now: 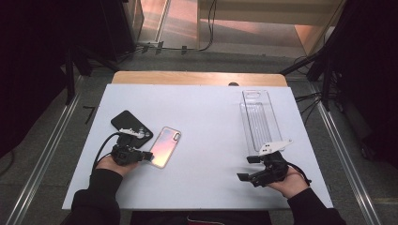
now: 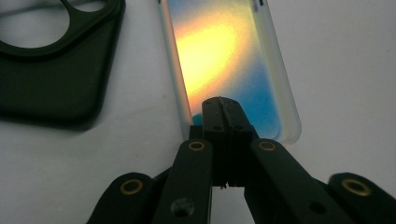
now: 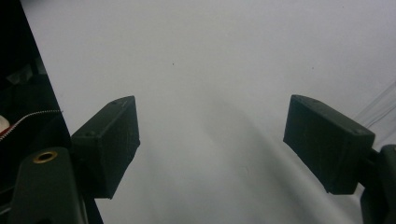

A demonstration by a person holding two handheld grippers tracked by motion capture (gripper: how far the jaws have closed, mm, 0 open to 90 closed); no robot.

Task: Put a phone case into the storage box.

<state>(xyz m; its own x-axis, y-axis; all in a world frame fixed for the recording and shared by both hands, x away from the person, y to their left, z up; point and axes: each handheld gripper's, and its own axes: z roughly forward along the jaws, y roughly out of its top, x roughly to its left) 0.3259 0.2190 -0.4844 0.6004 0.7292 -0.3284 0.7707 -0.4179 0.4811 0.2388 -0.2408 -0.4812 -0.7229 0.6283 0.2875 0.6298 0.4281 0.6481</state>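
- Two jaws of the left gripper [image 2: 223, 108] are pressed together at the edge of the iridescent case [image 2: 224, 60]; it looks pinched.
- Thin edge may slip out when lifted.
- Right gripper [image 3: 210, 140] stands wide, holding nothing.

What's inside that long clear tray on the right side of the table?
Nothing that I can see: the white table shows through the clear tray. The right hand-held gripper covers its near end, so that part stays unseen.

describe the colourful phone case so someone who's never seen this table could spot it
On the white table, look to the left half, just ahead of the left gripper. The iridescent phone case lies there, shimmering pink, yellow and blue with frosted edges, unlike the plain black case beside it.
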